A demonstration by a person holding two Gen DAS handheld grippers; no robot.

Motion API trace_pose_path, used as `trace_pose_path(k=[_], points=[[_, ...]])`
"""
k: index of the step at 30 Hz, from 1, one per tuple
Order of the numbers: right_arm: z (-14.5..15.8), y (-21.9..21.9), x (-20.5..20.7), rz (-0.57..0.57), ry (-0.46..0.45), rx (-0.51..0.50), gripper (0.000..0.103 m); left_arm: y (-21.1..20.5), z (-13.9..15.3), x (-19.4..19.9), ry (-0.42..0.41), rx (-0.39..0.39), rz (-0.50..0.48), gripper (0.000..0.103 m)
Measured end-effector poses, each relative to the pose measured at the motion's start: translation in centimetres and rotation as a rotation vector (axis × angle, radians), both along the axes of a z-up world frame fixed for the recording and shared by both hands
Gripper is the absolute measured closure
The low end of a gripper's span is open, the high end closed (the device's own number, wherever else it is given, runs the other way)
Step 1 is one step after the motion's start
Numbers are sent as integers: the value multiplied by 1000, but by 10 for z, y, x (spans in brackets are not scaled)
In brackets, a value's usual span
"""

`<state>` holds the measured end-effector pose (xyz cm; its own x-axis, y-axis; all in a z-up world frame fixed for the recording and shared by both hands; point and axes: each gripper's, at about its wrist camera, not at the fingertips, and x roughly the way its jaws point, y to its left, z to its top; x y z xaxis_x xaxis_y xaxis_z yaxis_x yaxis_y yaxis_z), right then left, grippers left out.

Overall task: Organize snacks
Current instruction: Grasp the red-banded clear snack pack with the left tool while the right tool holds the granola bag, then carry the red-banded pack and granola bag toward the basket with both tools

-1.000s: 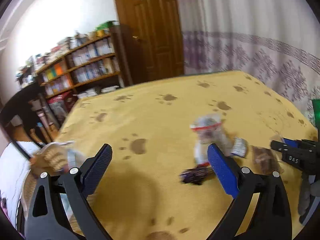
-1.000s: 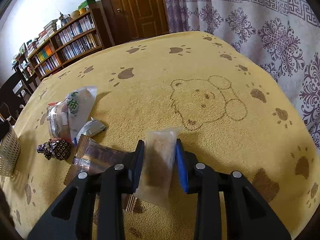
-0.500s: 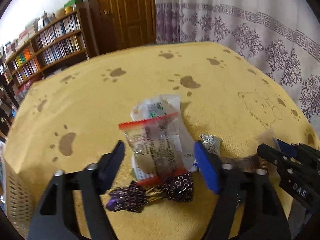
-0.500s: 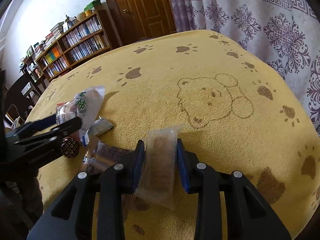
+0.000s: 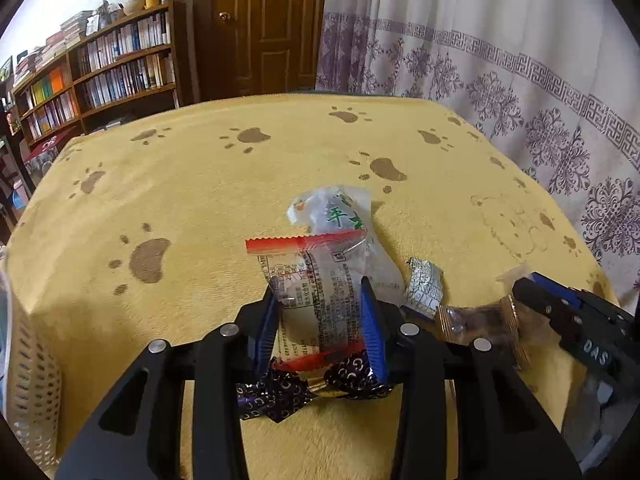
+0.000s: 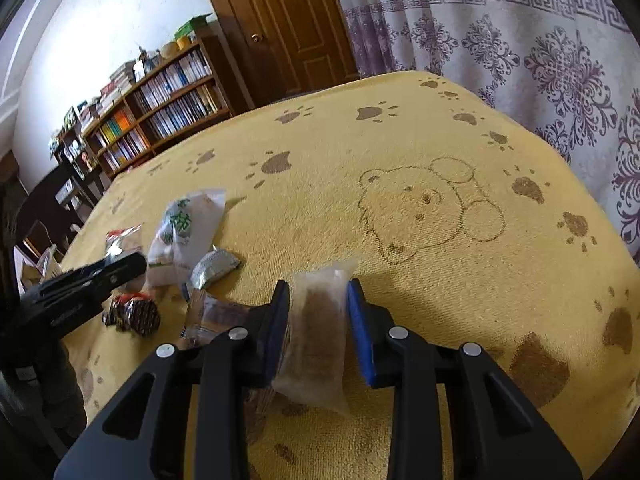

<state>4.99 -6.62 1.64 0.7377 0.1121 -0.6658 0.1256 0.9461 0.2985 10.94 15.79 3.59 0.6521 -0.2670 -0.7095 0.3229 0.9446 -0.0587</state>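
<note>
On the yellow paw-print cloth lies a small pile of snacks. My left gripper is shut on a clear packet with red edges. Behind that packet lies a white packet with green characters, also visible from the right wrist. A purple foil candy sits under the left fingers. A silver foil candy and a clear wrapper with a brown snack lie to the right. My right gripper is shut on a clear packet holding a brown bar.
A cream woven basket stands at the cloth's left edge. The left gripper shows at the left of the right wrist view, and the right gripper at the right of the left wrist view. A bookshelf, a door and a curtain stand behind.
My left gripper swung from the basket side to the snack pile and closed on the red-edged packet. My right gripper kept its hold on the brown bar packet and barely shifted.
</note>
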Motion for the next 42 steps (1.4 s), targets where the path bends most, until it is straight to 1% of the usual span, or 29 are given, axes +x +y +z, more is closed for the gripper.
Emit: trace_pose_path(k=[5,10,15,16,19,21,25,28,30,32,34,36,42], points=[[4,-14,-3,-13,-16,80,74,11,19,-13,-48,-21,15,64],[4,-24,-2,-14,-11,149,74,20,41,-26,-98,-39,30,64],[5,-34,-2,-29,-8,182,74,29,59,-40,-149,-39,53,64],[5,-35,-1,-34,-5,180,72,31,62,-42,-157,-40,59,64],[5,-29,0,-16,7,152,71,37,71,-47,-186,-36,79,64],[4,-20,1,5,21,111,71,40,75,-49,-201,-31,92,64],[-5,1,6,55,94,2,68,48,80,-53,-210,-38,103,64],[-5,9,3,61,99,-76,69,54,82,-56,-215,-37,113,64],[-6,11,0,61,101,-101,71,58,83,-58,-215,-39,122,64],[-6,11,-3,65,97,-109,74,62,85,-59,-218,-41,131,64],[-5,8,-4,67,93,-95,76,66,87,-61,-224,-43,142,64],[-2,4,-5,65,80,-61,76,72,90,-64,-233,-44,153,64],[16,-7,-13,36,16,-7,77,87,98,-73,-265,-28,199,64]])
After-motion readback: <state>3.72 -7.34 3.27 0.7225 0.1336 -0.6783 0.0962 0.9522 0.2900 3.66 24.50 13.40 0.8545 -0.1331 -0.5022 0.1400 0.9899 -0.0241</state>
